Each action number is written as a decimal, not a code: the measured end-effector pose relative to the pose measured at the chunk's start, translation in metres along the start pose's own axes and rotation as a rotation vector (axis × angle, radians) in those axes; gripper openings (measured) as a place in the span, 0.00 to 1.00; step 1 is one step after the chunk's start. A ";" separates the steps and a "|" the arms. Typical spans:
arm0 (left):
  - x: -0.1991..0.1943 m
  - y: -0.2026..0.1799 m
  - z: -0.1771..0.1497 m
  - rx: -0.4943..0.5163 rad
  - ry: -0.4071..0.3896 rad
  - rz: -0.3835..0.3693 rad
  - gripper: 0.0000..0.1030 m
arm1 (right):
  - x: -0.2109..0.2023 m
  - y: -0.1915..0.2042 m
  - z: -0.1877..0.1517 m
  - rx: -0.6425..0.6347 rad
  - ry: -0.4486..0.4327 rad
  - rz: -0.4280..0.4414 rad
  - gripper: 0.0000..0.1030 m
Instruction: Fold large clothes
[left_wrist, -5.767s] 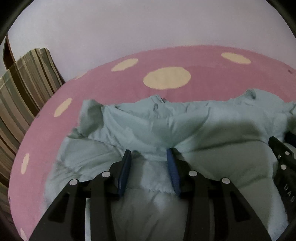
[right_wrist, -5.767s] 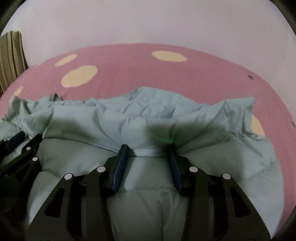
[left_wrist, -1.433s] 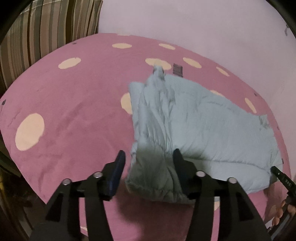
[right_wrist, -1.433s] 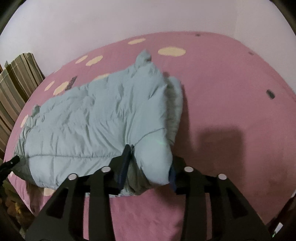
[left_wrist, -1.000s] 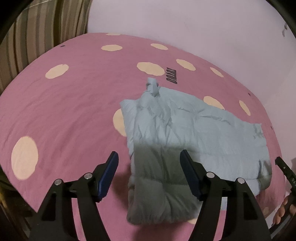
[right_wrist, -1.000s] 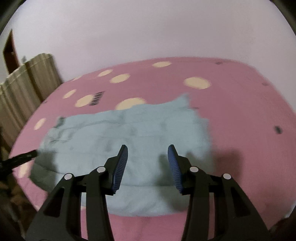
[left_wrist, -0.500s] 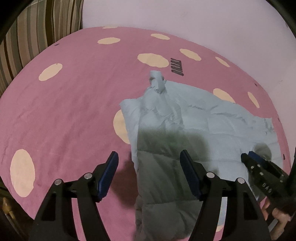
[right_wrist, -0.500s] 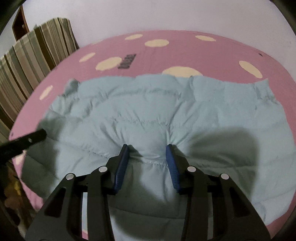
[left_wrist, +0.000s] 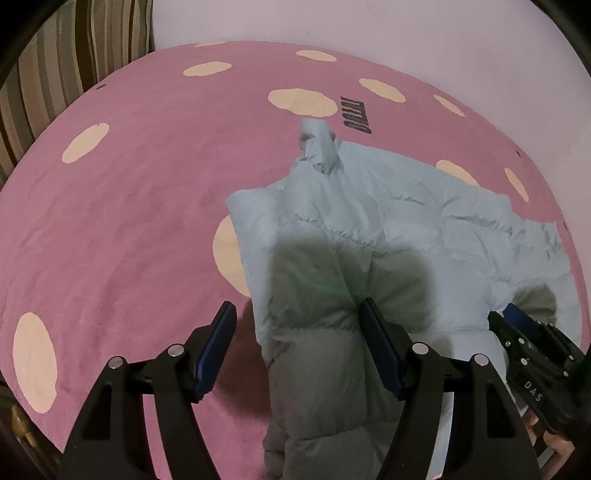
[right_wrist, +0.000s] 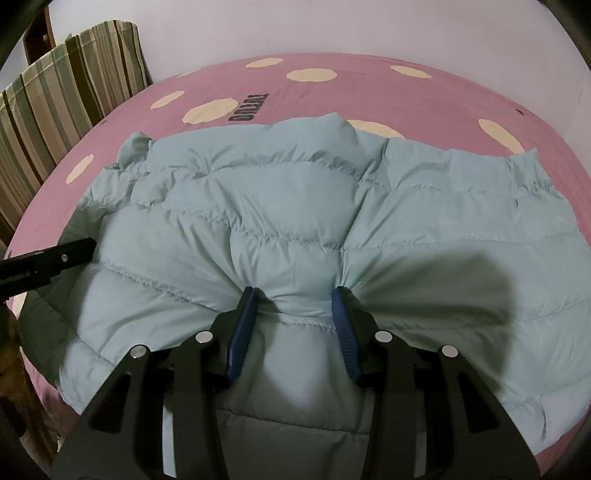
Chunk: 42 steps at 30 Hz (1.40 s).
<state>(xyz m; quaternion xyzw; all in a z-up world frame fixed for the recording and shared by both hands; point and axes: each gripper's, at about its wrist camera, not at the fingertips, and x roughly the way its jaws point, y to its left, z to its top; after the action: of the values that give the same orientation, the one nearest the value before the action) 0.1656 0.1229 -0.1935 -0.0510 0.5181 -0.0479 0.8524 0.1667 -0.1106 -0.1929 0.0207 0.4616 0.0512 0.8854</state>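
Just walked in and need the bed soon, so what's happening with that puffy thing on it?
A person is folding a pale blue padded jacket on the pink spotted bedspread, using handheld tongs. The right tongs pinch a bunched ridge of the jacket. The left tongs stand open over its near end, gripping nothing yet.

A bed (left_wrist: 140, 206) fills most of both views, covered in a pink sheet (right_wrist: 424, 99) with pale cream spots and a small dark print toward the upper middle of the frame. One thing lies directly on it: a pale blue quilted jacket (right_wrist: 295, 206), puffy and creased, spread from the centre to the lower right in the left wrist view and spanning the middle in the right wrist view.
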 end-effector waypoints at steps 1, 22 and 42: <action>0.003 0.000 0.000 0.001 0.006 -0.003 0.67 | 0.000 0.000 0.000 -0.001 0.000 -0.001 0.41; 0.021 -0.013 0.004 0.016 0.059 -0.160 0.18 | 0.008 0.002 0.000 -0.007 -0.004 -0.012 0.41; -0.074 -0.102 0.012 0.052 -0.118 -0.142 0.13 | -0.028 -0.026 0.004 0.037 -0.074 0.021 0.41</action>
<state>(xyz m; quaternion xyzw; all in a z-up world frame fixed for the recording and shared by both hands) 0.1397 0.0323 -0.1086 -0.0685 0.4605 -0.1187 0.8770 0.1560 -0.1393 -0.1694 0.0436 0.4292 0.0512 0.9007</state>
